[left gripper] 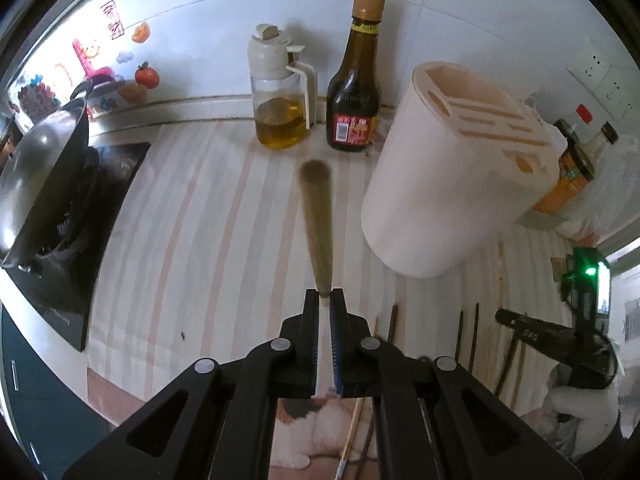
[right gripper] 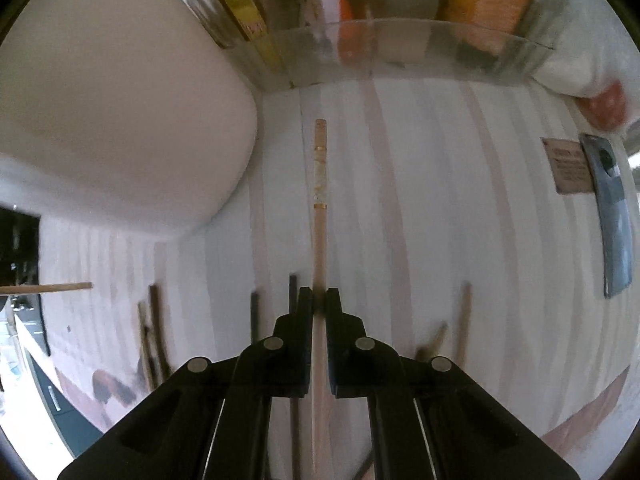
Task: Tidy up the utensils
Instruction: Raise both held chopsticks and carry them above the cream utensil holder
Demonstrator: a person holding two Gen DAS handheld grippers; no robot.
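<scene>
My left gripper is shut on a light wooden chopstick that points forward, blurred, above the striped counter. The white slotted utensil holder stands to its right. My right gripper is shut on a pale chopstick with a decorated end, low over the counter. The holder's white wall fills the right wrist view's upper left. Several dark and wooden chopsticks lie on the counter around the right gripper; some show in the left wrist view. The right gripper also shows in the left wrist view.
An oil dispenser and a dark sauce bottle stand at the wall. A wok on the stove is at left. A clear bin of jars and packets stands ahead of the right gripper. A phone lies at right.
</scene>
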